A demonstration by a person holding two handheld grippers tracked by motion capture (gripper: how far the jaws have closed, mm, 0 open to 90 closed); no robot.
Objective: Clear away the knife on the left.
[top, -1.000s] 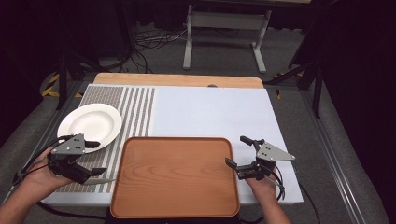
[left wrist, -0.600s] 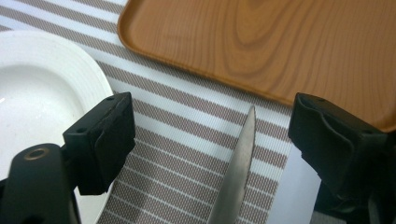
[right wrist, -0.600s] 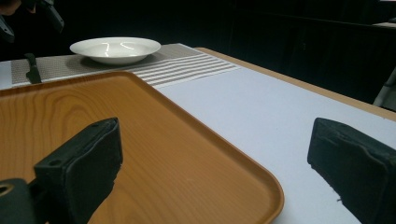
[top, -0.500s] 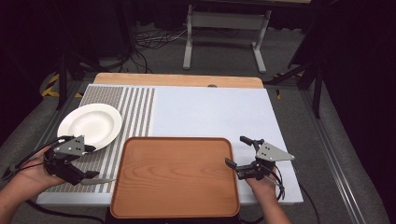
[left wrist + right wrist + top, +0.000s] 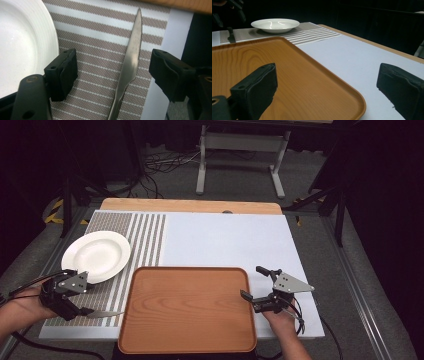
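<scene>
Between my left gripper (image 5: 112, 75) jaws: knife (image 5: 130, 65) lying loose on the striped mat (image 5: 100, 37); jaws apart, closing to grasp.
Right gripper (image 5: 324, 90): I am idling it, jaws apart, straddling the tray (image 5: 294, 75) corner.

The left hand-held gripper (image 5: 82, 312) has shifted slightly, jaws narrowing around the knife (image 5: 130, 62).
</scene>
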